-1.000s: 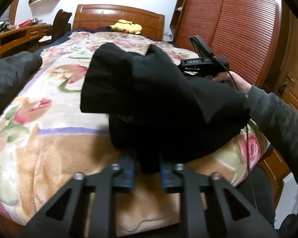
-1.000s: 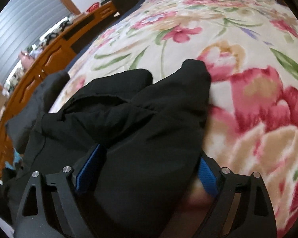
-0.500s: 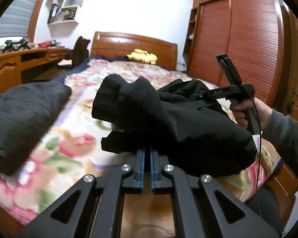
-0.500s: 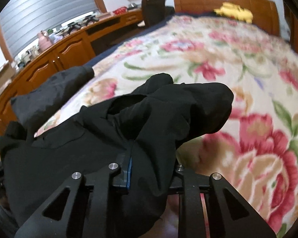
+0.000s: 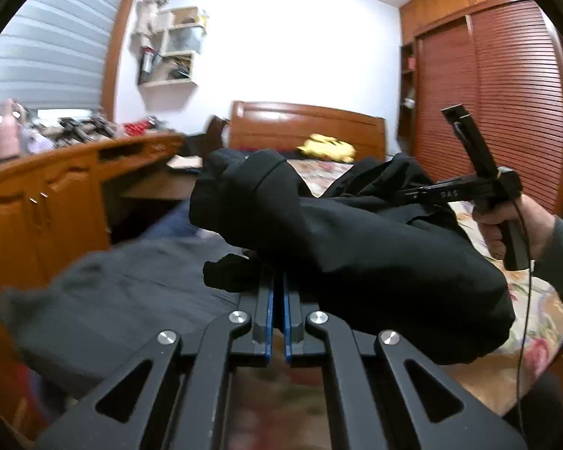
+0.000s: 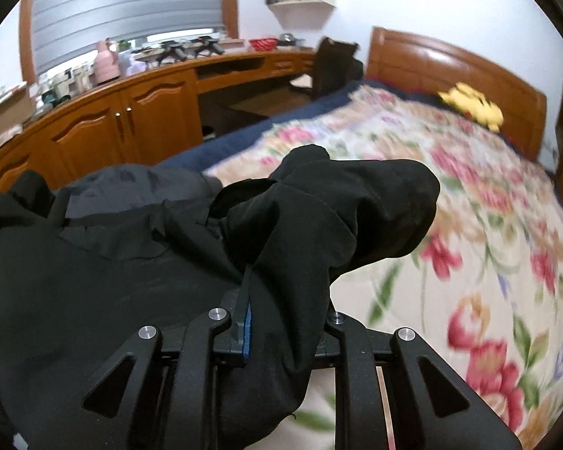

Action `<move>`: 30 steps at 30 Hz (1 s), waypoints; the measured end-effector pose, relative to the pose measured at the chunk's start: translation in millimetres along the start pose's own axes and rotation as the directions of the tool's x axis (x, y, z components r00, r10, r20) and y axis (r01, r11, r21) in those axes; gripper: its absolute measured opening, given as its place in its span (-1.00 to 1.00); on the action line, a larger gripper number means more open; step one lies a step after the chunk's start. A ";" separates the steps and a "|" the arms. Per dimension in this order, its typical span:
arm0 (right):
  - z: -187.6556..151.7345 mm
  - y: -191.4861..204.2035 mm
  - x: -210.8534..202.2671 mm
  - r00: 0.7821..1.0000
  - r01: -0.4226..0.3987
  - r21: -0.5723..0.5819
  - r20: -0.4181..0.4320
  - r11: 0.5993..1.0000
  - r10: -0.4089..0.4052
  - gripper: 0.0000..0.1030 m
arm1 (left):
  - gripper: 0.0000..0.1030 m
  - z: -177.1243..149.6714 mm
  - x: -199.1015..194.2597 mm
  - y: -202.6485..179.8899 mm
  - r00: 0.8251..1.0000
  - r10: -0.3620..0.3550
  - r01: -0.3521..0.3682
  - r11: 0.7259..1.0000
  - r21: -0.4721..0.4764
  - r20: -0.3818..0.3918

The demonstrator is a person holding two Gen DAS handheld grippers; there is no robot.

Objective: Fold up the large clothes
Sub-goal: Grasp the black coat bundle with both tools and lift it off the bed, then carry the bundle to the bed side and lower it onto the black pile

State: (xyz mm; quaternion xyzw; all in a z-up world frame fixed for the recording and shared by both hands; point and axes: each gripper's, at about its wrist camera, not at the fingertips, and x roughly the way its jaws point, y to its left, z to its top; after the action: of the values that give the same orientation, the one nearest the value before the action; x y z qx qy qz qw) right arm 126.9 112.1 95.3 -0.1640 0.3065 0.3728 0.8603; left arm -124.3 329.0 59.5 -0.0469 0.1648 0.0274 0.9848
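A large black garment (image 5: 375, 247) is bunched up and held in the air above the bed by both grippers. My left gripper (image 5: 277, 285) is shut on its lower edge, the blue pads almost together. My right gripper (image 6: 281, 300) is shut on another fold of the black garment (image 6: 300, 225), which drapes over its fingers and hides the right pad. In the left wrist view the right gripper's body (image 5: 469, 191) shows in a hand at the garment's far right.
A floral blanket (image 6: 469, 206) covers the bed. A dark grey garment (image 5: 124, 300) lies at the bed's left, also in the right wrist view (image 6: 139, 187). A yellow plush toy (image 6: 473, 107) sits by the headboard. Wooden cabinets (image 6: 131, 123) run along the left; a louvred wardrobe (image 5: 506, 93) stands right.
Both grippers closed on the black garment and lifted it off the blanket. The views tilted up and swung left toward the cabinets and the dark grey garment.
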 end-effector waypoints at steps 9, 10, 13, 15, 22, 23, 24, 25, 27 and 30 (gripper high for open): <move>97.9 114.7 46.8 0.994 -0.036 -0.128 0.098 0.991 0.048 -0.67 | -0.98 13.7 -29.5 104.2 0.963 0.265 -0.264 0.964 -0.030 0.042; 101.7 128.6 54.7 0.992 -0.043 -0.136 0.110 0.990 0.058 -0.67 | -0.98 10.8 -30.0 117.0 0.954 0.300 -0.298 0.954 -0.040 0.031; 104.6 165.6 91.2 0.987 -0.087 -0.128 0.123 0.988 0.103 -0.67 | -0.98 -6.3 -21.8 148.7 0.937 0.344 -0.347 0.936 -0.057 -0.058; 98.7 181.4 116.8 0.989 -0.089 -0.119 0.106 0.989 0.102 -0.62 | -0.98 -22.6 -15.8 161.5 0.928 0.353 -0.362 0.929 -0.075 -0.119; 64.7 204.4 167.7 0.998 -0.026 -0.163 -0.058 0.986 0.017 -0.11 | -0.93 -40.6 -29.0 153.6 0.919 0.374 -0.385 0.920 -0.079 -0.121; 64.4 200.2 163.5 0.998 -0.024 -0.155 -0.056 0.988 0.015 0.05 | -0.92 -37.6 -34.8 150.6 0.919 0.378 -0.387 0.919 -0.078 -0.108; 63.5 195.4 158.2 0.999 -0.022 -0.146 -0.049 0.989 0.015 0.21 | -0.92 -30.5 -40.1 150.8 0.920 0.380 -0.388 0.918 -0.080 -0.095; 62.1 190.5 151.7 0.999 -0.027 -0.135 -0.038 0.991 0.022 0.28 | -0.92 -24.7 -48.2 145.0 0.921 0.384 -0.389 0.918 -0.085 -0.067; 60.1 183.7 136.0 0.999 -0.037 -0.129 -0.009 0.991 0.037 0.41 | -0.92 -12.0 -65.4 136.1 0.922 0.386 -0.386 0.918 -0.091 -0.023; 54.7 177.1 109.8 0.997 -0.075 -0.098 0.022 0.992 0.077 0.43 | -0.88 5.3 -69.1 124.2 0.936 0.352 -0.349 0.933 -0.090 0.009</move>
State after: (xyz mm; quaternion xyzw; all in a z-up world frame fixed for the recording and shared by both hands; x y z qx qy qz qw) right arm 76.3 317.8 55.9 -0.1890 0.2827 0.4218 0.8405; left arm -196.5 450.3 76.7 -0.0590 0.1569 0.2103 0.9632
